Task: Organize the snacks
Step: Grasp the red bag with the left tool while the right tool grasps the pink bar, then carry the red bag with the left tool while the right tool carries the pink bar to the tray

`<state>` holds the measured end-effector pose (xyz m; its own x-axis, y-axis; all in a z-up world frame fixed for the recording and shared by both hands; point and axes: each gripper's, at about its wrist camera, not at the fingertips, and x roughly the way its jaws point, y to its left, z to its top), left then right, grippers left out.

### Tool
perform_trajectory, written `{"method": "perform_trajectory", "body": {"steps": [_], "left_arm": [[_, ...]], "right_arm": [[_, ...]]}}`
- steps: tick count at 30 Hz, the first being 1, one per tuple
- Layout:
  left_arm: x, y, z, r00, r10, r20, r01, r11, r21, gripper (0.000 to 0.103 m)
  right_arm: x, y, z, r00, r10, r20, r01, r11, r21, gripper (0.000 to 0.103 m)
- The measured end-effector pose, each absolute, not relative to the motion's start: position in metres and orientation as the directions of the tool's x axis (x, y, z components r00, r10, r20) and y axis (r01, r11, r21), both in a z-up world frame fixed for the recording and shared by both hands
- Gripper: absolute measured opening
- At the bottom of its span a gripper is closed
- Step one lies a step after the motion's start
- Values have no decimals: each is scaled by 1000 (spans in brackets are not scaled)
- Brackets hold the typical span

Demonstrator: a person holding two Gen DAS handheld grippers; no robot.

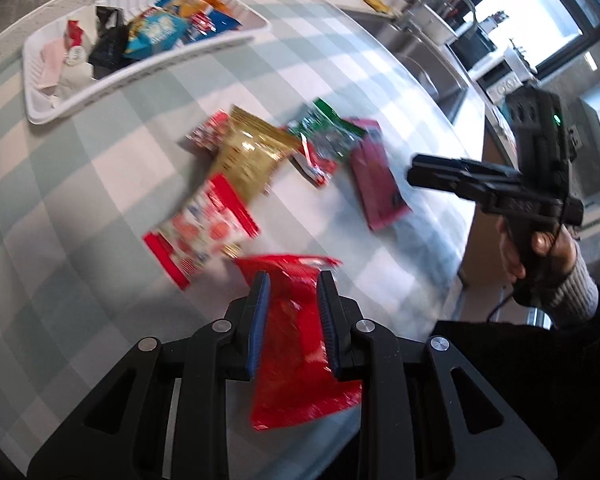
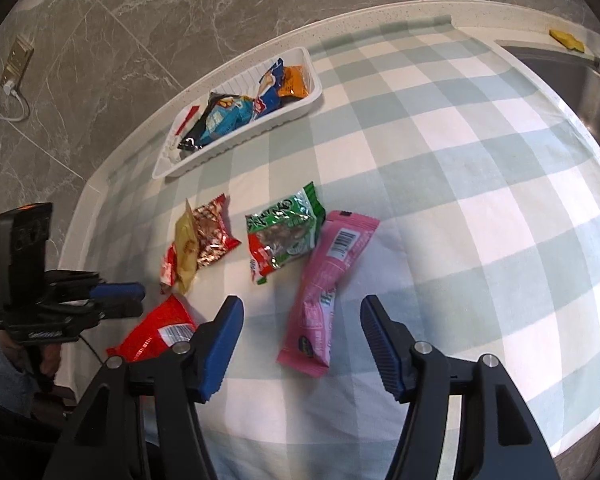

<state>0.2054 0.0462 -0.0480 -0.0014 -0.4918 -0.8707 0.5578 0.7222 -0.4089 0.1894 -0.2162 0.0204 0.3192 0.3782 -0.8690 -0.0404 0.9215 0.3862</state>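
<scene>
My left gripper is shut and hovers over a shiny red packet that lies flat on the checked cloth; the right wrist view shows this gripper just left of that packet, not touching it. My right gripper stands open above the lower part of a long pink packet, with nothing pressed between its pads. A green packet, a gold packet and a red-checked packet lie loose beyond. A white tray at the back holds several snacks.
A steel sink lies at the right, with a yellow sponge on its rim. The marble wall carries a socket with a cable. A red-and-white packet lies beside the gold one. The counter's edge runs close on the left.
</scene>
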Motion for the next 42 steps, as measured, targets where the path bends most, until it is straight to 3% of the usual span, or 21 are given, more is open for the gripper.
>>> {"method": "perform_trajectory", "body": {"steps": [3, 5, 16, 33, 36, 38, 42], "left_arm": [[196, 43, -49, -3, -471, -882, 564, 728, -390, 32], [191, 40, -50, -5, -465, -885, 565, 729, -386, 48], [181, 29, -62, 42, -366, -930, 576, 769, -277, 48], [181, 34, -89, 10, -356, -934, 523, 799, -299, 48], [182, 36, -91, 14, -367, -930, 521, 797, -306, 47], [182, 36, -92, 18, -371, -929, 522, 796, -307, 45], [182, 40, -92, 28, -390, -920, 513, 796, -322, 39]], "right_arm": [[190, -216, 13, 316, 372, -873, -35, 924, 381, 64], [191, -215, 9, 315, 375, -872, -36, 923, 384, 64], [194, -206, -6, 294, 392, -872, -43, 917, 397, 64], [208, -205, -16, 297, 394, -870, -23, 914, 406, 63], [211, -205, -17, 298, 384, -874, -29, 919, 393, 52], [213, -206, -19, 295, 375, -879, -25, 923, 385, 27], [213, -213, -21, 301, 395, -868, -4, 911, 413, 24]]}}
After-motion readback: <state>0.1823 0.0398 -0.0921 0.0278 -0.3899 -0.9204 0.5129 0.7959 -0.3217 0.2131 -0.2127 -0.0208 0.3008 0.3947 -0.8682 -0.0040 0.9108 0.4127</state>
